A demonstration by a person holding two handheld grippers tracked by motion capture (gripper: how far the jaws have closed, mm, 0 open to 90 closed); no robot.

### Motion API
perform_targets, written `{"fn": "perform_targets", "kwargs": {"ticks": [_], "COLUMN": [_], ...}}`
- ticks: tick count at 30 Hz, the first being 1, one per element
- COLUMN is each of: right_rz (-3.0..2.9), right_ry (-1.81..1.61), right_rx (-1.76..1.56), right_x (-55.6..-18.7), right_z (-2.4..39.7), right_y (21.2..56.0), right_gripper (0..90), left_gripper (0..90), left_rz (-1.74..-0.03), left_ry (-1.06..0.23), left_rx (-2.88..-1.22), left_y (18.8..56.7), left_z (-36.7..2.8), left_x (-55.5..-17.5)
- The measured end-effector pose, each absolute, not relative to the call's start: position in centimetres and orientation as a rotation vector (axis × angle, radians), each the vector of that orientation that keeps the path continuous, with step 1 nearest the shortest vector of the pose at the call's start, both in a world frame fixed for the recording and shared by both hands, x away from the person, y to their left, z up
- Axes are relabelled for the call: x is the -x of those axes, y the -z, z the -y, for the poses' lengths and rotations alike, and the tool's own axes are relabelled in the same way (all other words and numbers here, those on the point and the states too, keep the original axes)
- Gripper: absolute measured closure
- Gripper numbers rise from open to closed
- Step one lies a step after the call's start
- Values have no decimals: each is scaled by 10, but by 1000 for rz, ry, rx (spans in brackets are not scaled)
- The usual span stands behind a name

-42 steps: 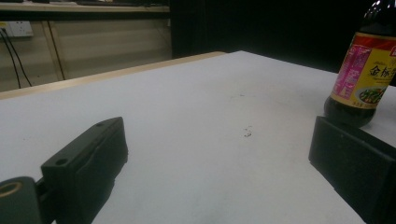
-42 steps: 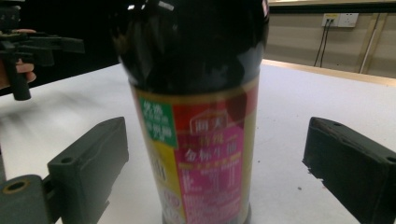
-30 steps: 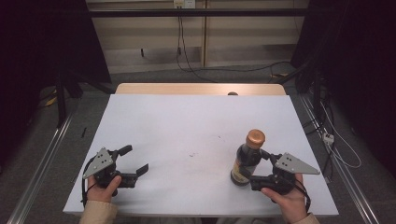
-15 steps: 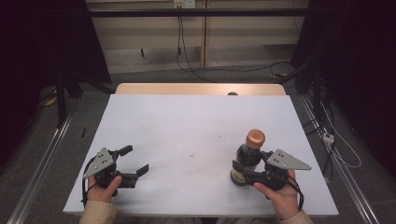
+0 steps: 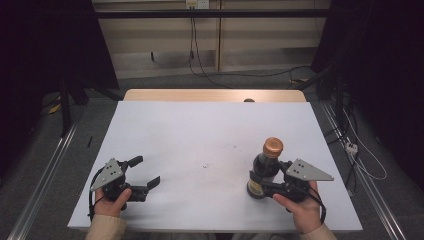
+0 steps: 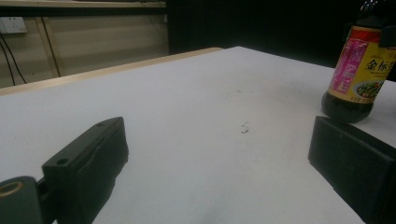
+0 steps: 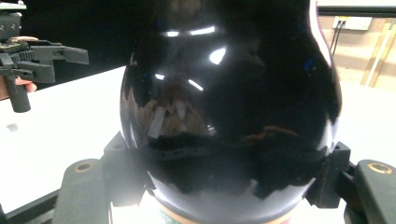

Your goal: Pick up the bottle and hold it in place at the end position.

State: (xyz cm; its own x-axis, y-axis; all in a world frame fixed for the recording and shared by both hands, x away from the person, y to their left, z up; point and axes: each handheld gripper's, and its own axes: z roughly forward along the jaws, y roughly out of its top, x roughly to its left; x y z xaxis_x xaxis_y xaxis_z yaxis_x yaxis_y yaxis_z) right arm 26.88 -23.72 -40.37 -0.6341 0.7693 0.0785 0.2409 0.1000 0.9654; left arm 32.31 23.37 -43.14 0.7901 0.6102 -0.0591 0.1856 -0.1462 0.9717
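Dark glass sauce bottle (image 5: 264,170) stands upright on the white table (image 5: 200,135), at about 4 o'clock from the table's centre, near the front edge. Right hand-held gripper (image 5: 261,183) has just been closing; its jaws now clamp the bottle's lower body, above the label band. Left hand-held gripper (image 5: 145,174) rests at 8 o'clock, jaws wide, nothing between them.

Judgement: glass, rigid, glossy, so likely slick under the pads; looks full, hence fairly heavy and breakable. The low grip on the broad belly suits; the narrow neck under the brown cap (image 5: 273,146) would tip more easily.
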Motion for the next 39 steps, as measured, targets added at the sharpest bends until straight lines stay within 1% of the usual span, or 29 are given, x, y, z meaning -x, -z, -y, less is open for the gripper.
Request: {"fn": "perform_targets", "kwargs": {"ticks": [14, 29, 39], "right_rz": [-1948, -1969, -1977], "right_ry": [-1570, -1572, -1591], "right_rx": [-964, -951, -950], "right_x": [-288, -319, -338], "right_z": [225, 206, 197], "right_y": [398, 396, 388], "right_gripper": [287, 279, 276], "left_gripper": [46, 45, 45], "left_rz": [-626, -628, -629], "left_ry": [-407, -406, -399], "left_rx": [-1709, -1704, -1701], "left_y": [432, 432, 433], "left_z": [-232, -233, -232], "left_x": [-324, -325, -324]}}
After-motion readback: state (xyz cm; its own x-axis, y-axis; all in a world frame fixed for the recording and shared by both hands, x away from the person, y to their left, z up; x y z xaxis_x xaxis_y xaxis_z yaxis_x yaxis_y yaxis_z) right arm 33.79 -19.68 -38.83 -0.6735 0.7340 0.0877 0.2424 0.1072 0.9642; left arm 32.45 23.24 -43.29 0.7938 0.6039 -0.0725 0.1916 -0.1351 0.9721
